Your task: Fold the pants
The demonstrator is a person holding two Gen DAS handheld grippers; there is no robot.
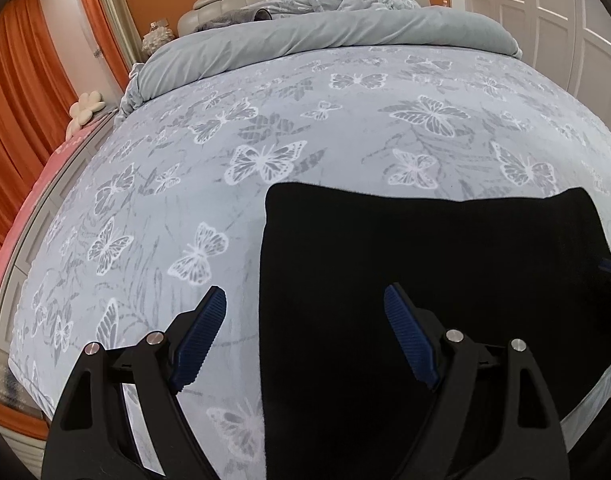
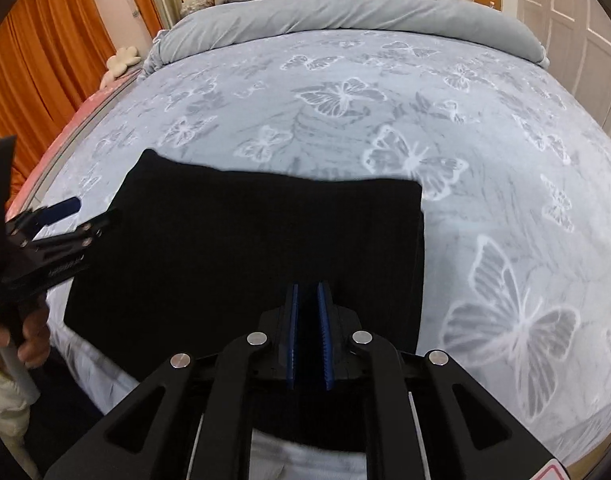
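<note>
The black pants lie folded into a flat rectangle on the butterfly-print bed cover near the bed's front edge; they also show in the right wrist view. My left gripper is open and empty, hovering over the pants' left edge, one finger above the cover and one above the cloth. It also shows at the left of the right wrist view. My right gripper has its blue pads nearly together above the pants' near edge, with nothing visibly held between them.
The bed cover spreads wide around the pants. A rolled grey duvet and pillows lie at the headboard. Orange curtains and a pink bench are at the left. White wardrobe doors stand at the right.
</note>
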